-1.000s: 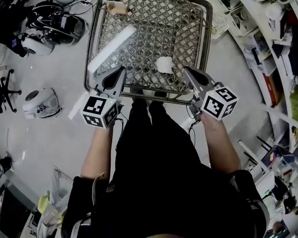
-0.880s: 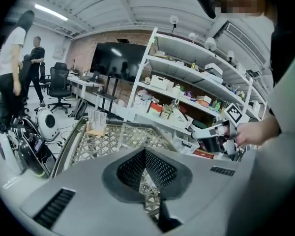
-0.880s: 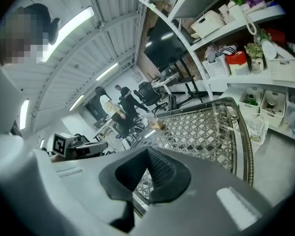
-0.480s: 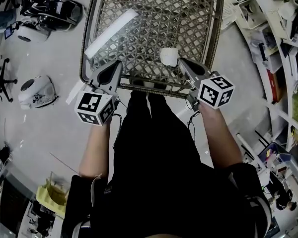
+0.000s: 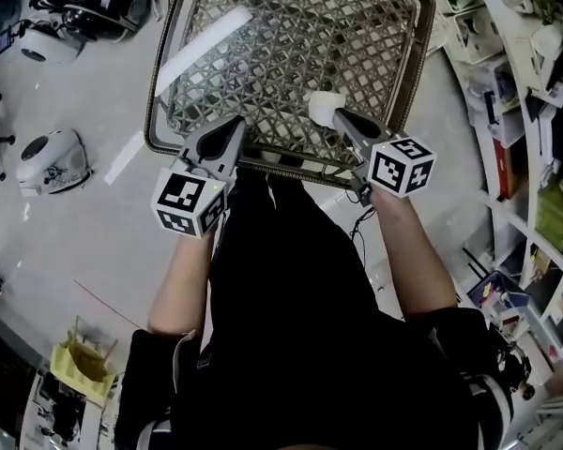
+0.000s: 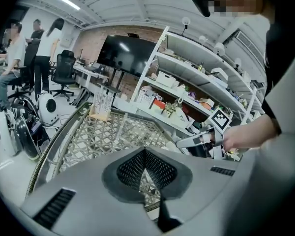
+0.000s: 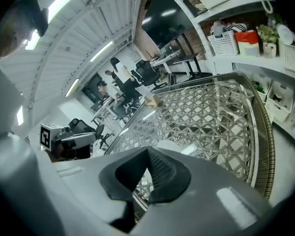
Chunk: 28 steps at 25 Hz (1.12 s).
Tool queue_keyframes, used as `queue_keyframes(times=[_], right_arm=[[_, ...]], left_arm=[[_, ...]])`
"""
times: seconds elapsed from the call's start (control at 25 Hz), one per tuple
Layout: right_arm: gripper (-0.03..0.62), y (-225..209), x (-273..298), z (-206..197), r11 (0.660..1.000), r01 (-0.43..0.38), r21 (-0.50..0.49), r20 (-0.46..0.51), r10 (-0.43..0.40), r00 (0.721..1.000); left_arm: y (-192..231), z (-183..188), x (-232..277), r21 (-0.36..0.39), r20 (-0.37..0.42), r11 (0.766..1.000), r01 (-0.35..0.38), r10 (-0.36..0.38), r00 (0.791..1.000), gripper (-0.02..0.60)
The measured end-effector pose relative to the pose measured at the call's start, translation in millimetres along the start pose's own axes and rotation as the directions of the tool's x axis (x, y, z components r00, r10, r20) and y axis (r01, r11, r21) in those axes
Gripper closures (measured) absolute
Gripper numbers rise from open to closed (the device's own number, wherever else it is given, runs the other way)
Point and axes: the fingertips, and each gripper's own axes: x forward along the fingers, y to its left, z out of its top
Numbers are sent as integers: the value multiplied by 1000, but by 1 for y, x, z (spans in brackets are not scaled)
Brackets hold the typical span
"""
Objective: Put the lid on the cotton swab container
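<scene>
L claw [image 5: 233, 127]: shut tight, nothing in it, over desk [image 5: 291, 36] near edge, left part | R claw [image 5: 342, 118]: shut too, empty, over desk near edge, right part | white swab container [image 5: 323, 107]: sits on desk by near edge, just beside my R claw tip | lid: can't tell if it's on

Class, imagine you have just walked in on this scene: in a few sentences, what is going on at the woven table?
A person stands at the near edge of a woven lattice table with a two-jaw gripper in each hand. The right gripper points at a small white round container right beside its tips. The left gripper sits over the table's near rim. Both have their jaws together and hold nothing.
</scene>
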Motion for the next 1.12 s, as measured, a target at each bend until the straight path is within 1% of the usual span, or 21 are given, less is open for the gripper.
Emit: queue_keyframes(times=[0.08,0.16,0.36,0.56,0.64,0.72,0.8,0.96,1.12], right_arm=[[586,1,4,3,1000,6,-11,-2,-6,1000],[586,1,7,2,1000,2,3,-4,-2,1000],[586,0,17,-2,987,-31,159,16,29,999],[586,-10,17,-8,965,8,264,19,-14,1000],[586,-14,16,-11,960,31,277,16,-37,999],[586,-17,16,-13,965,55,256,7,-59,998],[586,-17,17,-16,974,81,214,-13,-80,997],[586,-17,19,-21,986,136,93,-79,-128,989],[586,-16,22,-22,984,176,-20,-126,-177,976]], left_arm=[[6,-3,0,-4,-3,1000,-1,1,1000,578],[8,-6,-1,-9,-7,1000,1,-1,1000,577],[9,-7,-4,-15,-19,1000,14,-15,1000,578],[9,2,-5,17,-23,999,31,-30,999,577],[11,5,-3,31,-24,999,36,-36,999,578],[13,5,0,35,-28,998,46,-45,999,577],[13,3,3,35,-34,998,58,-57,998,577],[13,1,6,43,-47,996,84,-82,995,578],[16,2,7,34,-48,994,103,-101,994,578]])
